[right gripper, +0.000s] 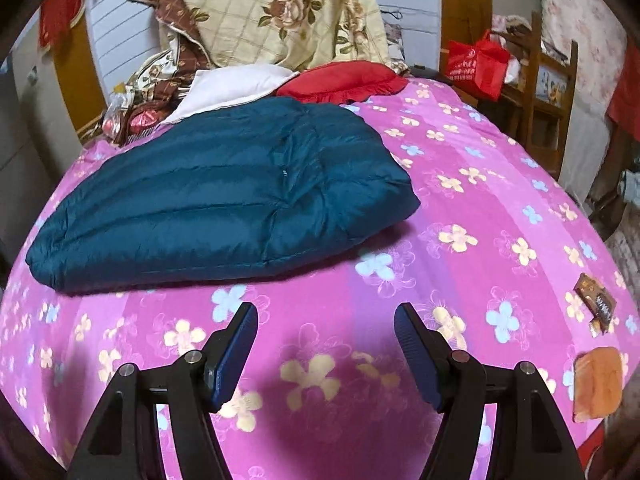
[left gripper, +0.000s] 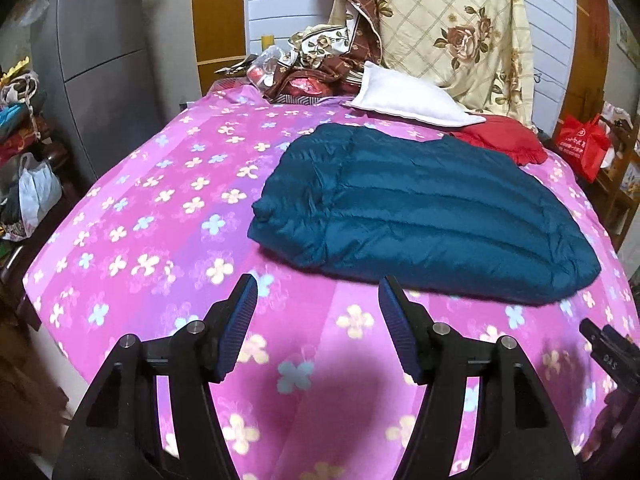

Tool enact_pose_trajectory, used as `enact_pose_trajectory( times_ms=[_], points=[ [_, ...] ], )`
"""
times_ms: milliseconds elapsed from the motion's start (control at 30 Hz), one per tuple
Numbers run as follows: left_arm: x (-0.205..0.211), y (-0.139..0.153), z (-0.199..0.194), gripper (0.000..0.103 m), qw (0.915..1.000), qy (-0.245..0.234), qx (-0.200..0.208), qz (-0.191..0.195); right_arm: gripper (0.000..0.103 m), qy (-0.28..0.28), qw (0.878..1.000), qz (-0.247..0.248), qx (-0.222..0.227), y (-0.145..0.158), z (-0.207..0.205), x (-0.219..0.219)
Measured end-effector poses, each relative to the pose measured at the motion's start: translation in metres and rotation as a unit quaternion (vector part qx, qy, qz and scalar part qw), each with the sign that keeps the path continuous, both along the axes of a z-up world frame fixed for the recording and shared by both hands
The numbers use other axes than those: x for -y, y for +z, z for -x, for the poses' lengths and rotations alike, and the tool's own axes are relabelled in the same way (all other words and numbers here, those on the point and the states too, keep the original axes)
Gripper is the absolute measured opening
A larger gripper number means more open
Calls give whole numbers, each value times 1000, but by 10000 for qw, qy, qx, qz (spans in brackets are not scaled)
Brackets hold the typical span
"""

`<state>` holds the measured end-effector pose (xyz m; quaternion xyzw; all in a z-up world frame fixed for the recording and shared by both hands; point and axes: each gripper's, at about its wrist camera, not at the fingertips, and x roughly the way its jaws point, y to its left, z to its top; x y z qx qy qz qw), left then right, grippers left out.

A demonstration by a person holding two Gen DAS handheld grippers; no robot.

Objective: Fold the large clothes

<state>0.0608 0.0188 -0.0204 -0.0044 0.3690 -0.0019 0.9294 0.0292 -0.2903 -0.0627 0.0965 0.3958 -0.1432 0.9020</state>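
Both grippers, left [left gripper: 318, 294] and right [right gripper: 326, 322], hover, jaws apart, near the folded teal jacket [left gripper: 420, 216].

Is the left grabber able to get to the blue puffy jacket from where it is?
Probably yes. The left gripper is open and holds nothing, and the blue jacket lies just ahead of it on the pink bedspread, with only bare cover between them.
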Motion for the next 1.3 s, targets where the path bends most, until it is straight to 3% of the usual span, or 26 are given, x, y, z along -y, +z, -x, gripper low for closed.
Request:
enact_pose_trajectory(
  times_ms=[100,200,333,633,800,1067,1200,1300],
  points=[
    [2,3,7,63,10000,-1,40,-27,68,56,9992,308,267,20,7,-13],
    [3,6,15,63,9999,-23,126,-17,71,157,9980,196,585,35,13,-18],
    [8,6,20,63,9995,-20,216,-212,71,243,9991,296,172,18,4,-27],
    [21,-3,32,63,9985,-212,205,-454,71,344,9988,344,16,11,0,-44],
    [25,-8,32,63,9981,-287,145,-523,71,495,9962,698,-182,12,-51,-57],
    [21,-16,30,63,9983,-332,66,-471,71,82,9935,761,-839,-20,-125,-32],
    [22,-19,26,63,9985,-342,47,-427,71,28,9927,533,-1080,-37,-131,-13],
    [23,-17,27,63,9986,-316,100,-409,71,108,9932,502,-1042,-33,-121,-10]
  ],
)
